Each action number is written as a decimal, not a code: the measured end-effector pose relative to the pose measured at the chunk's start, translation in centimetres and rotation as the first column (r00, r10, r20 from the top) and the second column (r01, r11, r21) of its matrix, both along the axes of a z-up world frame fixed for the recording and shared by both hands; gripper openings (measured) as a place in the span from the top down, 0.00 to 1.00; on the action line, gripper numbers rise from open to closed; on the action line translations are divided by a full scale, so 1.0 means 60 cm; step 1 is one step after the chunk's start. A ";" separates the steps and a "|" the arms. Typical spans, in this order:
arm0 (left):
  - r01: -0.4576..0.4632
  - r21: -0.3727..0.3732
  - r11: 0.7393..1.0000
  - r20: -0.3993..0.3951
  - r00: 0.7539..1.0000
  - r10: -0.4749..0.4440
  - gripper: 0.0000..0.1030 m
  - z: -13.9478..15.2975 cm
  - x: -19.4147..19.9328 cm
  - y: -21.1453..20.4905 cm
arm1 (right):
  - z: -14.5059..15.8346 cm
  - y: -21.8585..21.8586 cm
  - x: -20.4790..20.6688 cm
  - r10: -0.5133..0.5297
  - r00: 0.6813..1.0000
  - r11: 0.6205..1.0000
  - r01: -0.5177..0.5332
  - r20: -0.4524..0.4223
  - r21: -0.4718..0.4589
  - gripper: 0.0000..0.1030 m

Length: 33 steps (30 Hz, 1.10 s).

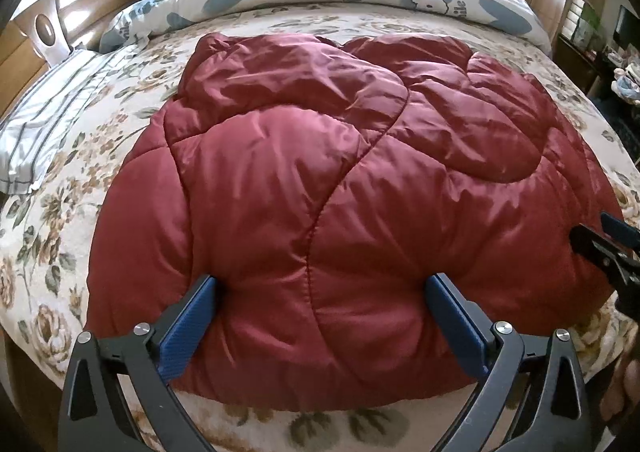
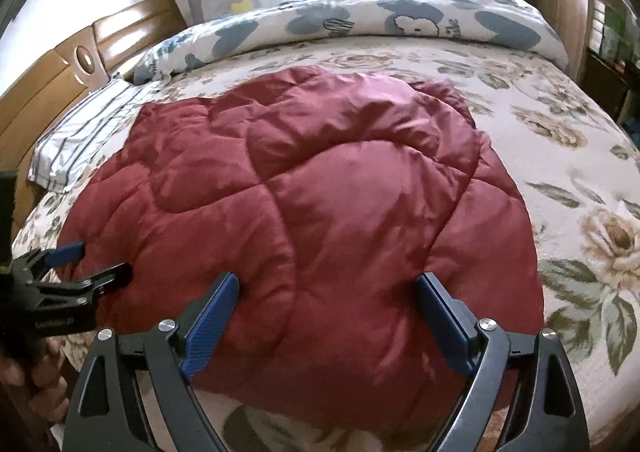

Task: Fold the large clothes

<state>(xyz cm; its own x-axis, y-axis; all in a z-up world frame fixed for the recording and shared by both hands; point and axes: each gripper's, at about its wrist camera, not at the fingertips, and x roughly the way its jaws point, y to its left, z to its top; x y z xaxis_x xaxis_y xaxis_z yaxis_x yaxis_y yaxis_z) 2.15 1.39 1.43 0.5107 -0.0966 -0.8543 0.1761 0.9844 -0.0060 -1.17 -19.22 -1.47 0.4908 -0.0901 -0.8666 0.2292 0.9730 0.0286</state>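
Bed [image 1: 60,180] carries the red padded coat [image 1: 328,188], folded, near its front edge. Only my right view shows bare floral cover right of the coat; my left view shows the striped pillow [image 1: 52,124] larger. Both my left gripper [image 1: 320,288] and right gripper [image 2: 326,288] stand with jaws wide, straddling the coat's near hem without pinching it.

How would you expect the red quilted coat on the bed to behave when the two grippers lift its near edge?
The red quilted coat would probably sag and drape, since it already lies in soft folds. Its puffy padding suggests it is light for its bulk. The shiny fabric may slip between the pads, so a deep bite seems wise.
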 end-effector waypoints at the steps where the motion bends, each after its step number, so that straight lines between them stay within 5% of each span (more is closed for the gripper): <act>1: 0.000 0.000 1.000 -0.003 1.000 0.000 0.00 0.001 0.001 0.000 | -0.009 -0.007 0.001 -0.006 1.000 1.000 0.006 -0.003 0.011 0.11; 7: -0.039 0.010 0.999 0.041 0.998 0.039 0.02 0.034 -0.004 0.017 | -0.021 -0.021 -0.002 -0.017 1.000 1.000 0.017 -0.006 0.025 0.10; 19: -0.036 0.022 0.999 -0.010 0.999 0.036 0.00 -0.004 0.030 0.014 | 0.021 -0.007 0.008 -0.010 1.000 1.000 0.010 0.030 0.009 0.10; 33: -0.025 0.034 0.999 -0.011 1.000 0.025 0.00 -0.008 0.046 0.009 | -0.026 -0.015 0.022 -0.019 1.000 1.000 0.019 -0.013 0.009 0.04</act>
